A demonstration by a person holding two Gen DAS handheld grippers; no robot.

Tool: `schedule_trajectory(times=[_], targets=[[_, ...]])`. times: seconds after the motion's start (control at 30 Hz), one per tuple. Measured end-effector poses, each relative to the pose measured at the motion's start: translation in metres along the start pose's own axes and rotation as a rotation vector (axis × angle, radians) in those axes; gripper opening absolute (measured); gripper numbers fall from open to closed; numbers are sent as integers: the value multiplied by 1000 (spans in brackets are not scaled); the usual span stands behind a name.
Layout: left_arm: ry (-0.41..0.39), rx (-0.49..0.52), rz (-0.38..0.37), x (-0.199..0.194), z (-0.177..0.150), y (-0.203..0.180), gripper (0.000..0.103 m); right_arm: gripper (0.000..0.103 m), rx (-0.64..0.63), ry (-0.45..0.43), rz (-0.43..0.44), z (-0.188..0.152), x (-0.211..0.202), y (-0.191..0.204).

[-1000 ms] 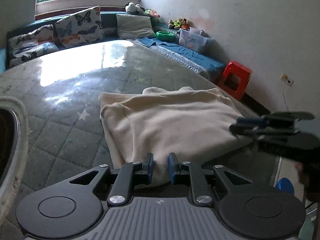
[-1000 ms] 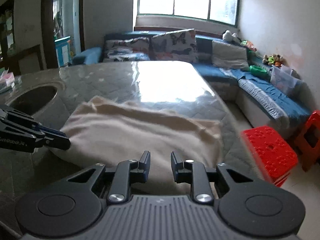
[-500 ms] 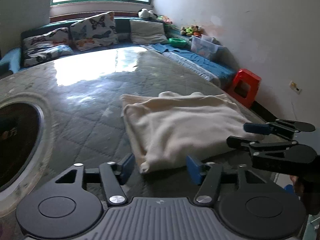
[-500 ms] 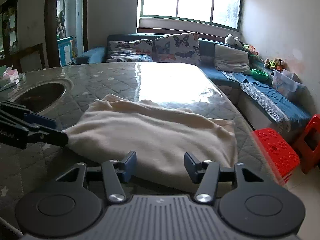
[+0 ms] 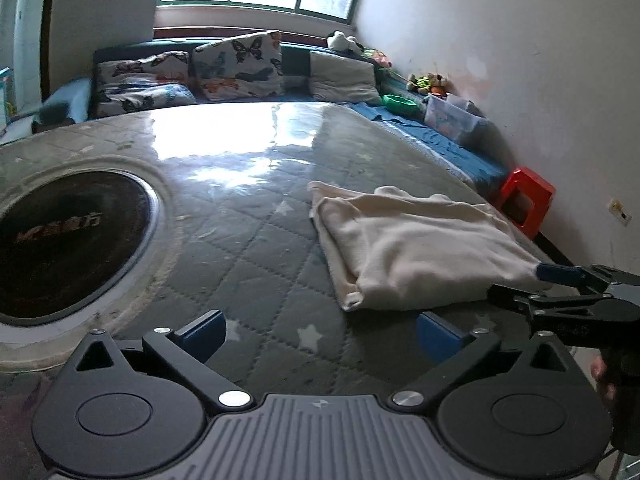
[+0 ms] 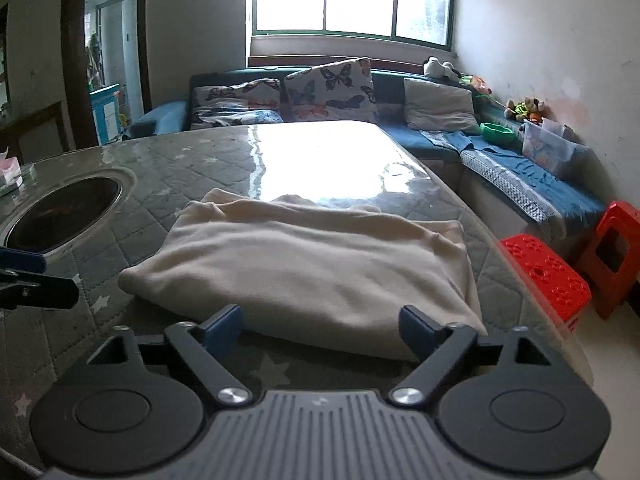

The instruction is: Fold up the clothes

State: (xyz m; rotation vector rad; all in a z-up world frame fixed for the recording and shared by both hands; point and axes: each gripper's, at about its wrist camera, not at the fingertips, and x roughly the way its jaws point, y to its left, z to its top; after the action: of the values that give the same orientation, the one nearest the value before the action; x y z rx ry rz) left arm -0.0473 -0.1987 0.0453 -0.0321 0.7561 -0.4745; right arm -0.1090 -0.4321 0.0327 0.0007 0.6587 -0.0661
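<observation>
On the dark round inset sunk into the quilted grey bench, faint lettering is seen but cannot be read. A cream fleece garment, folded into a soft rectangle with rumpled far edges, is laid flat on the bench. The left tool and right tool are seen opening, pads apart, with nothing clamped; the garment's near edge lies just beyond them.
</observation>
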Motion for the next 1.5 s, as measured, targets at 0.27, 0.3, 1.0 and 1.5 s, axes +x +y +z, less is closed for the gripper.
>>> schedule_trajectory(times=[0.27, 0.3, 1.0, 1.5], targets=[[19, -21, 34, -4, -9, 4, 103, 99, 46, 3, -14, -7, -3, 8], [22, -22, 37, -5, -10, 3, 103, 100, 50, 2, -15, -8, -4, 9], [4, 26, 107, -16, -22, -9, 103, 103, 111, -13, -29, -23, -20, 19], [12, 42, 118, -15, -29, -14, 103, 103, 131, 6, -29, -32, -21, 25]])
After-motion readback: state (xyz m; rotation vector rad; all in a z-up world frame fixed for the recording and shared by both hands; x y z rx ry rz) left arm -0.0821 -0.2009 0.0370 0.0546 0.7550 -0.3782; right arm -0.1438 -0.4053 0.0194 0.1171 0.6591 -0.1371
